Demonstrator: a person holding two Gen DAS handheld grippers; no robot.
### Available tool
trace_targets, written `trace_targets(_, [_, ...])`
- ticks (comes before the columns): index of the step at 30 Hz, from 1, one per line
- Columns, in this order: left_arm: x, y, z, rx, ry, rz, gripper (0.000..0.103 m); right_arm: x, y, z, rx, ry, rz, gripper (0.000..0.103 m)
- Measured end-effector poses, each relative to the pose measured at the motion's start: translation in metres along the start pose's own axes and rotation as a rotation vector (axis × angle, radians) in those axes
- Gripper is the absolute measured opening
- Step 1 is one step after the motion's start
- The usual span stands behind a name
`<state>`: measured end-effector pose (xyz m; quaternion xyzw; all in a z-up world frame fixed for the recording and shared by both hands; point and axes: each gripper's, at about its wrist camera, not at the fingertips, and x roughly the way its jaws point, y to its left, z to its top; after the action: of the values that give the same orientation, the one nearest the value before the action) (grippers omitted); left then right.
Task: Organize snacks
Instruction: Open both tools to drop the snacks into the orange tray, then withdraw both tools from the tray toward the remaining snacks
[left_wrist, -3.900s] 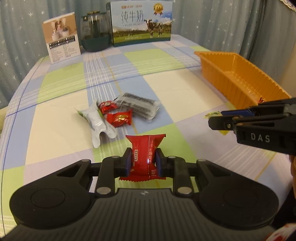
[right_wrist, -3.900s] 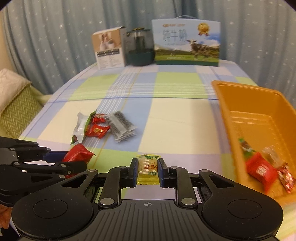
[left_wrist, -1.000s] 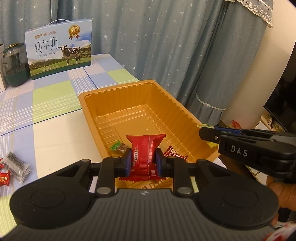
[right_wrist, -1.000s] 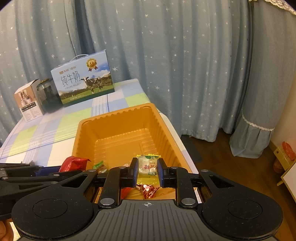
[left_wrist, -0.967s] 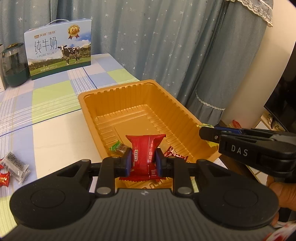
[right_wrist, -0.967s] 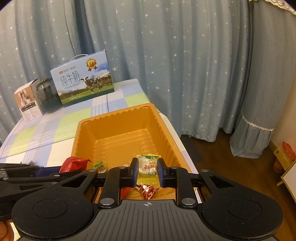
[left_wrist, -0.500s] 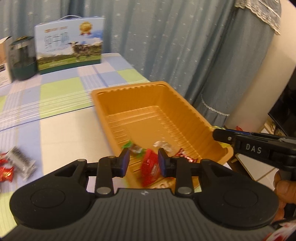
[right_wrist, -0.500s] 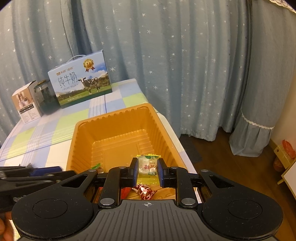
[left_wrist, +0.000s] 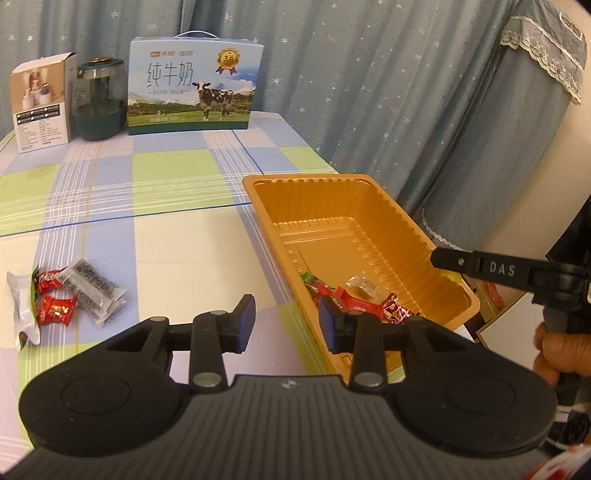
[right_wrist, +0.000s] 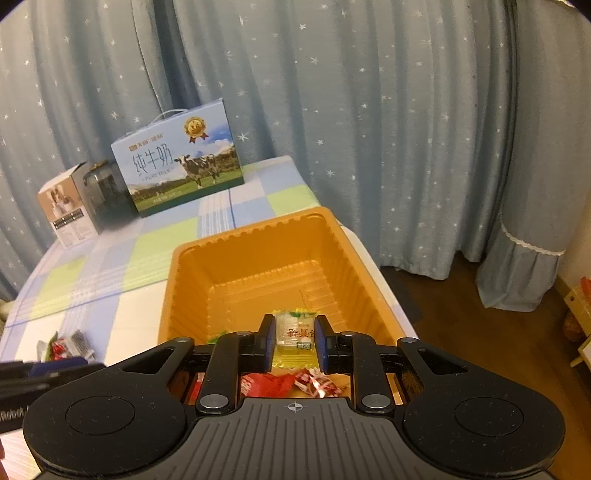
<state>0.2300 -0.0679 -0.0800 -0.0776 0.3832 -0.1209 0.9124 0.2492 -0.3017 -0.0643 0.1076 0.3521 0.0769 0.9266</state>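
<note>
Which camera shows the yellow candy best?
The right wrist view: the yellow candy sits centered and close between the right tongs, label readable, above the orange tray. In the left wrist view only a yellow sliver peeks out under those tongs.

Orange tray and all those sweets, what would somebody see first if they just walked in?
Probably the bright orange tray at the table's right edge, with red sweets piled at its near end. Next, the yellow sweet pinched in the right gripper above the tray. The left gripper, just opening, holds nothing.
</note>
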Motion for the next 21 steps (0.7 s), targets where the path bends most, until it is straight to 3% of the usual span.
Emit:
trace_targets(3, [-0.003,0.004,-0.003,-0.006,-0.001,0.007,0.034,0.000,-0.001,0.003,0.020,-0.007,0.022,0.024])
trace_targets(5, [-0.006,0.007,-0.005,-0.007,0.001,0.013,0.034,-0.003,-0.003,0.004,0.031,-0.018,0.017,0.039])
trace_targets(6, [-0.007,0.009,-0.006,-0.008,0.000,0.016,0.034,-0.005,-0.004,0.004,0.039,-0.023,0.013,0.041])
trace_targets(21, [-0.051,0.028,-0.023,-0.040,-0.025,0.047,0.041,-0.059,0.009,-0.016,0.095,-0.034,0.014,0.044])
